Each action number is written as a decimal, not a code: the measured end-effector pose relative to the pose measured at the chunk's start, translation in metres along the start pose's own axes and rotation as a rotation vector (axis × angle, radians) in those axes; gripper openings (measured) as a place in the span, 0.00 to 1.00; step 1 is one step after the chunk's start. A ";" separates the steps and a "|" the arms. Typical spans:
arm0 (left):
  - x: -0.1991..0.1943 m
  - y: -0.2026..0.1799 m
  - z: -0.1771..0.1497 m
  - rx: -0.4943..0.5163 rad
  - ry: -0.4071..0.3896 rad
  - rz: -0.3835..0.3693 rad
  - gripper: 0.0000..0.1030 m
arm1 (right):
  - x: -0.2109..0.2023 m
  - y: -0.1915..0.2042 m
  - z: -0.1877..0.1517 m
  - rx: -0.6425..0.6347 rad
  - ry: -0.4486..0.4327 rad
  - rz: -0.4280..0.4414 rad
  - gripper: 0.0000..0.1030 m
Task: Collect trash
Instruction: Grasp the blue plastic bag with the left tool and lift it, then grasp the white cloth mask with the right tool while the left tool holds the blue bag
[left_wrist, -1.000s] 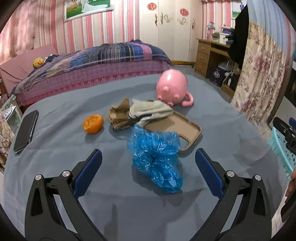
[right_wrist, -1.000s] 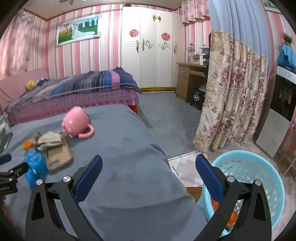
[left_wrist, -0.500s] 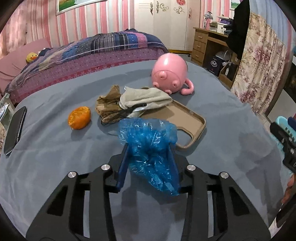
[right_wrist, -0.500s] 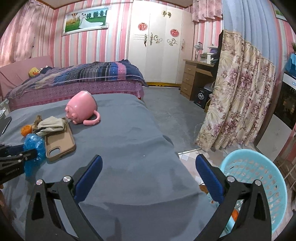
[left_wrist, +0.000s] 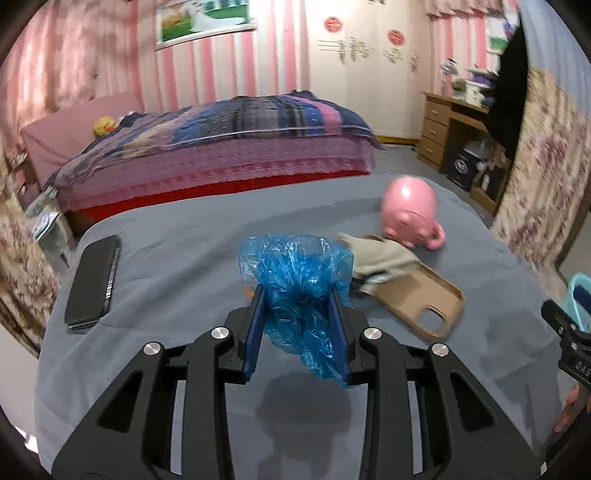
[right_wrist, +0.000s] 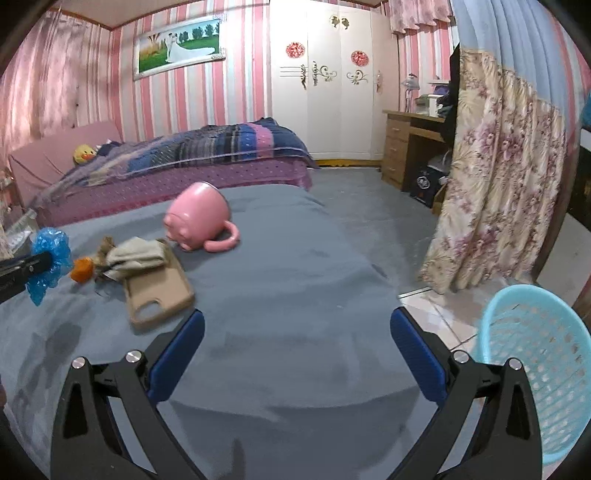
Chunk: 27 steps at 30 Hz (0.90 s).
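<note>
Collection under way. The left gripper (left_wrist: 297, 325) has its jaws closed on a crumpled blue plastic bag (left_wrist: 295, 273), which sits between the jaws and appears lifted clear of the grey cloth (left_wrist: 177, 243), its shadow lying below. Still lying on the cloth ahead and to the right of those jaws: a wad of beige rags (right_wrist: 129, 254), an orange lump (right_wrist: 82, 269) (nature unclear), a phone case (left_wrist: 424, 299) and a pink mug (left_wrist: 410, 210); a phone (left_wrist: 94, 280) lies to their left. The right gripper (right_wrist: 297, 350) hovers with jaws wide apart and empty, the blue basket (right_wrist: 535, 354) just right of them; its contents cannot be made out. Judged early: one piece is held and none is visibly deposited.
</note>
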<state>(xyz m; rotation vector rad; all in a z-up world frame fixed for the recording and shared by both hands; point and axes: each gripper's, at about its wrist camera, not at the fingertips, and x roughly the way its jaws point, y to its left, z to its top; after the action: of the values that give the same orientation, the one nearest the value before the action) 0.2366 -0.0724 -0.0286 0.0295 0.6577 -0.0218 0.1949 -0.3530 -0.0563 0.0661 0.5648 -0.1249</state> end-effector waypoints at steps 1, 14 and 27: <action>0.001 0.010 0.002 -0.017 -0.002 0.018 0.30 | 0.002 0.005 0.003 -0.008 0.001 0.006 0.95; 0.004 0.089 0.012 -0.152 -0.025 0.173 0.30 | 0.034 0.105 0.027 -0.194 0.012 0.164 0.95; 0.008 0.093 0.017 -0.165 -0.027 0.175 0.30 | 0.117 0.156 0.044 -0.214 0.170 0.239 0.72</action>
<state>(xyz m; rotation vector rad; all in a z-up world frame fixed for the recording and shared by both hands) 0.2558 0.0201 -0.0182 -0.0722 0.6264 0.2007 0.3375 -0.2144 -0.0778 -0.0644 0.7325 0.1758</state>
